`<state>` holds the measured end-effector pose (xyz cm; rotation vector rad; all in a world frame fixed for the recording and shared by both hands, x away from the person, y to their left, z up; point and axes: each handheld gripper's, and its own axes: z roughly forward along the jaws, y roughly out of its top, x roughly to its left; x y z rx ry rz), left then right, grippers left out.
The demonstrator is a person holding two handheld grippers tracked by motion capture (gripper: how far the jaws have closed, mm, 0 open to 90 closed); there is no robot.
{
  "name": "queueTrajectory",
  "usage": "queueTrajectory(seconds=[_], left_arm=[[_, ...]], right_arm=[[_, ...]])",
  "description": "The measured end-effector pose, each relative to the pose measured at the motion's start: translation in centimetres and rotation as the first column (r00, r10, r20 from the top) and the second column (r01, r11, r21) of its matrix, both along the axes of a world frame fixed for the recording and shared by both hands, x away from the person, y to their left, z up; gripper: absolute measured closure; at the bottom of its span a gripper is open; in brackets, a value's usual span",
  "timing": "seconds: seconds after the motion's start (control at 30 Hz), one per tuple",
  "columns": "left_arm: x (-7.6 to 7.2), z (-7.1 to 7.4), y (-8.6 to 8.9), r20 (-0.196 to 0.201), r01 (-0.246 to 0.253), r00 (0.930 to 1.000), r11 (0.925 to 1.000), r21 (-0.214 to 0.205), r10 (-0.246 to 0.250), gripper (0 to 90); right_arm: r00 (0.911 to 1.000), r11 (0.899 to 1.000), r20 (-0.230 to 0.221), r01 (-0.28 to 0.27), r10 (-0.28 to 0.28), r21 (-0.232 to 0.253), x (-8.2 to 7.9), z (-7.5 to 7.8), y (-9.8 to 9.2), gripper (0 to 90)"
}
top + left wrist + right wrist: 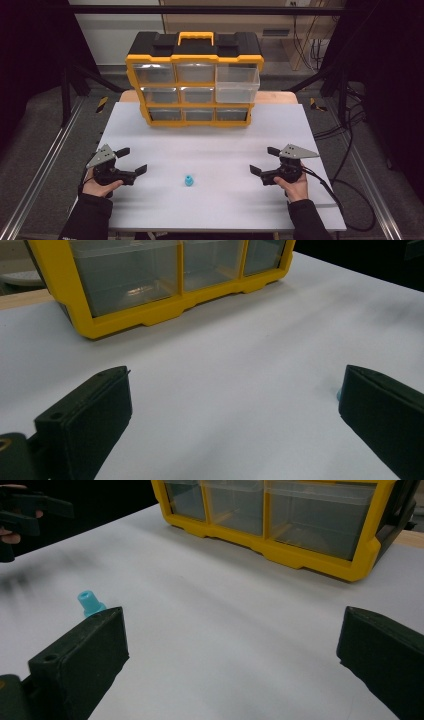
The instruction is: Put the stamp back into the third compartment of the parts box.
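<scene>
- On the desk in the high view, the little blue plastic piece sits by itself near the front, roughly midway between my two grippers and touching neither. Left gripper and right gripper both rest near the desk's side edges with jaws spread apart, nothing in them. Behind all that is the yellow organizer, with its top right drawer pulled out.
- Through the left gripper view, the jaws stand wide apart over bare desk, and just a sliver of the blue piece peeks past the right-hand jaw. The organizer's bottom row sits up top.
- Through the right gripper view I get the best look: the blue piece stands upright, narrower neck on top of a wider base, just beyond the left-hand jaw. Jaws open here too. The other gripper is off in the far corner.
- My read on handling: looks like hard molded plastic, so light, stiff and not fragile, but probably smooth enough to squirt out or tip if pinched off-center. I'd grab it across the wider base, low down, jaws square to it, and squeeze gently. The neck looks too skinny to be a stable grip.
</scene>
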<state>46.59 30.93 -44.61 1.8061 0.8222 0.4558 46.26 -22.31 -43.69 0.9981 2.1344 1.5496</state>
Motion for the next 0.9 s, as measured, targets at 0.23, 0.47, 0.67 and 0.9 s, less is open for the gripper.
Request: queueTrajectory(seconds=[0.23,0.47,0.67,0.9], left_arm=[[0.0,0.0,0.0,0.001,-0.003,1.0000,1.0000,0.001,0.003,0.1],[0.0,0.0,0.0,0.004,-0.004,1.0000,1.0000,0.000,0.004,0.1],[0.0,0.0,0.0,0.003,-0.005,1.0000,1.0000,-0.001,0.005,0.1],[0.0,0.0,0.0,0.003,-0.008,1.0000,1.0000,-0.001,0.008,0.1]], right_arm=[[0.9999,1.000,-0.002,-0.015,0.015,-0.006,0.0,0.0,0.7,0.2],[0.9988,0.999,-0.007,-0.048,0.048,-0.017,-0.1,0.0,2.1,0.2],[0.9975,0.997,-0.007,-0.071,0.071,-0.028,-0.2,0.0,3.1,0.2],[0.9957,0.995,-0.016,-0.092,0.091,-0.035,-0.3,-0.1,4.0,0.3]])
